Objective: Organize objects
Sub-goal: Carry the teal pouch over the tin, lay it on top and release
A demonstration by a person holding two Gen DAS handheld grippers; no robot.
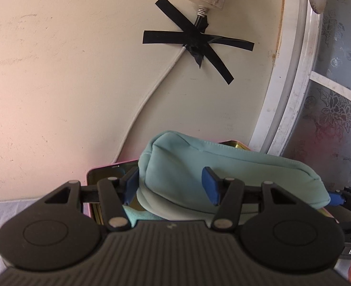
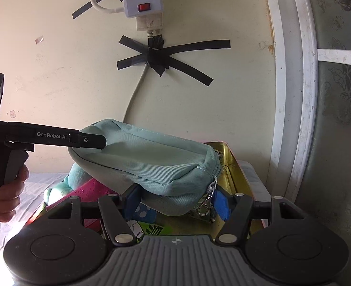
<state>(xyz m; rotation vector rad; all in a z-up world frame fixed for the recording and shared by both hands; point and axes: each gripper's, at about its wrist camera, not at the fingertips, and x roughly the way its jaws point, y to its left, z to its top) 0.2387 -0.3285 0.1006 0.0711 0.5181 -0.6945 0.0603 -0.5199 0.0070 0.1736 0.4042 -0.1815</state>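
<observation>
Left wrist view. We see the left gripper (image 1: 173, 186) w/ its blue pads (image 1: 211, 186) set wide apart, straddling one end of a mint fabric pouch (image 1: 223, 171). The left pad lies against the pouch's end; the right pad stands in front of the cloth, and we cannot tell if it presses. The pouch runs from between the fingers off to their right, where the right gripper (image 1: 342, 197) meets its far end. Beyond the left finger a pink-rimmed tin (image 1: 99, 174) w/ a gold interior sits under the pouch. Ahead of the fingertips: wall, white cable (image 1: 151, 90) fixed by black tape (image 1: 197, 45).

Right wrist view. We see the right gripper (image 2: 175, 202) likewise spread wide, the pouch's zip end (image 2: 211, 166) between its pads; the metal zip pull (image 2: 205, 205) hangs just beside the right pad. Firm contact cannot be told. To the fingers' left, the left gripper (image 2: 92, 140) reaches the pouch's far end, held by a hand (image 2: 8, 190). Below the pouch, the gold tin (image 2: 232, 166) holds a pink box (image 2: 89, 190) & a mint plush (image 2: 63, 186). A power strip (image 2: 144, 7) hangs ahead.
</observation>
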